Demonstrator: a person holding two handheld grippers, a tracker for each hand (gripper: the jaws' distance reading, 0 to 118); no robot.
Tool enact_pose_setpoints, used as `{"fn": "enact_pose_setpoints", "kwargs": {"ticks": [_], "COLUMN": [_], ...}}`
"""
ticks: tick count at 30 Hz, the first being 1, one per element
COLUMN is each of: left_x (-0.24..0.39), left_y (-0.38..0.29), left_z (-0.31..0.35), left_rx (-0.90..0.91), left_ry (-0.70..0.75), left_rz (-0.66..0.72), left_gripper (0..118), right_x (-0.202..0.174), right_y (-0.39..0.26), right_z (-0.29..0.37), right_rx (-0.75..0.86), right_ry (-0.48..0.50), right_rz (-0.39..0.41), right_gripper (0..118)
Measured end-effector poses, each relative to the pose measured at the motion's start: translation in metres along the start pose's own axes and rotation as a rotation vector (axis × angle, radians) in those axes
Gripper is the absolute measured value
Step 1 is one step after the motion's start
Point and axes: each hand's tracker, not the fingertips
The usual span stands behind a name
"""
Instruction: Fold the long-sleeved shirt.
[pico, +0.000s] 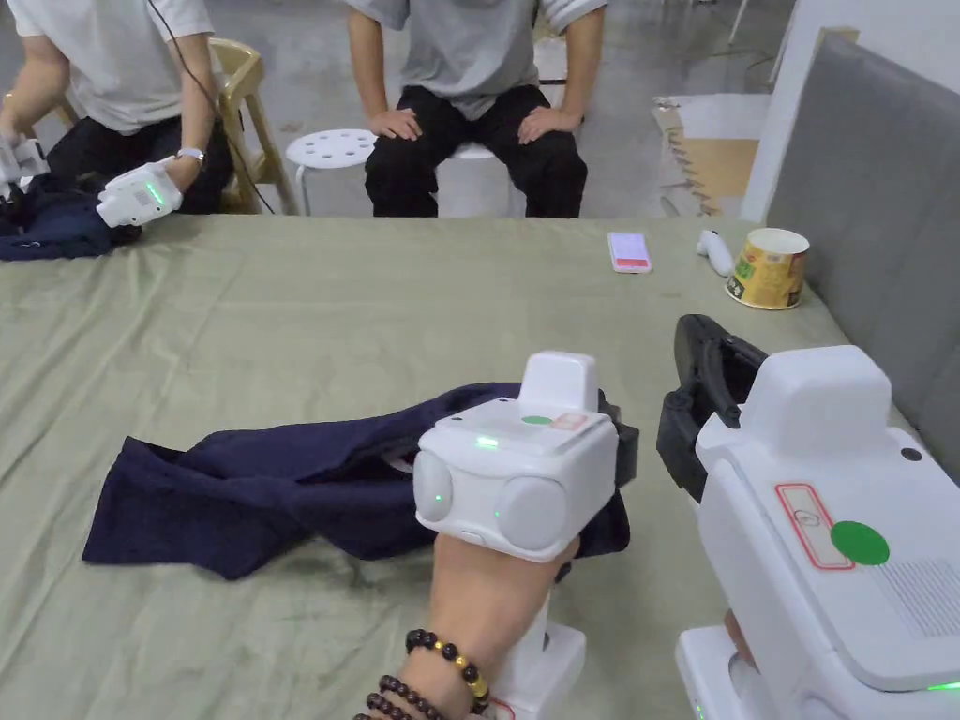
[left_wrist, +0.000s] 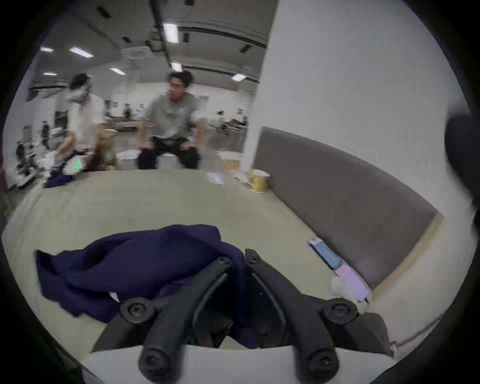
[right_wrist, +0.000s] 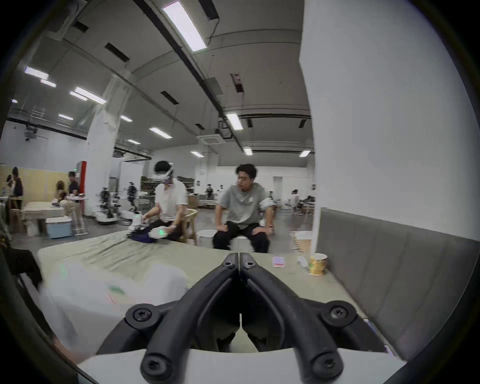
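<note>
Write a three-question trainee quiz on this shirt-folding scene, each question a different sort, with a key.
1. True or false: the right tongs grip the navy shirt.
2. Which tongs clamp cloth? A) left tongs B) right C) both
3. Fill in: the paper cup stands on the green sheet beside the ____ panel.

Key: 1 false, they are shut and hold nothing; 2 A; 3 grey.
</note>
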Motion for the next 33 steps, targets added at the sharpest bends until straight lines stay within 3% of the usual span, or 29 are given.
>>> {"fn": "enact_pose_setpoints", "kwargs": {"ticks": [3, 8, 9, 10, 13, 16, 20, 22, 24, 25, 28, 29, 31, 33], "left_x": [0.025, 0.025, 0.023, 0.022, 0.015, -0.010, -0.048, -0.062, -0.074, -0.078, -0.091, -0.094, -0.095, -0.097], "left_y": [-0.026, -0.061, -0.064, -0.064, -0.056, -0.042, -0.034, -0.037, -0.044, -0.048, -0.057, -0.059, -0.060, -0.060], "left_z": [-0.049, -0.094, -0.089, -0.084, -0.063, -0.028, 0.031, 0.064, 0.103, 0.119, 0.160, 0.171, 0.186, 0.196], "left_rx": [-0.093, -0.196, -0.208, -0.215, -0.140, -0.005, 0.124, 0.194, 0.267, 0.296, 0.321, 0.317, 0.336, 0.354], "left_ry": [-0.085, -0.041, -0.074, -0.103, -0.086, -0.047, 0.126, 0.221, 0.273, 0.305, 0.377, 0.377, 0.438, 0.496], "left_rz": [0.017, 0.018, 0.002, -0.007, -0.051, -0.041, -0.013, -0.026, 0.002, 0.027, 0.052, 0.034, -0.021, -0.020], "left_gripper": [10, 12, 18, 35, 101, 105, 105, 100, 77, 58, 49, 38, 4, 4], "right_x": [0.023, 0.044, 0.046, 0.047, 0.045, 0.039, 0.032, 0.028, 0.024, 0.022, 0.017, 0.016, 0.013, 0.011], "right_y": [-0.001, -0.007, -0.009, -0.011, -0.014, -0.014, -0.015, -0.017, -0.019, -0.020, -0.024, -0.025, -0.026, -0.026], "right_z": [0.004, 0.012, 0.011, 0.010, 0.007, 0.005, 0.003, 0.002, 0.000, -0.001, -0.003, -0.004, -0.004, -0.004], "right_rx": [-0.016, -0.045, -0.052, -0.058, -0.073, -0.071, -0.073, -0.077, -0.082, -0.084, -0.091, -0.095, -0.100, -0.102], "right_ry": [-0.058, -0.107, -0.110, -0.110, -0.101, -0.075, -0.044, -0.030, -0.021, -0.016, -0.007, 0.000, 0.007, 0.011], "right_rz": [0.004, 0.011, 0.012, 0.012, 0.002, -0.002, 0.010, 0.010, 0.011, 0.009, 0.006, 0.007, 0.013, 0.009], "right_gripper": [0, 0, 0, 0, 0, 0, 0, 0, 0, 0, 0, 0, 0, 0]}}
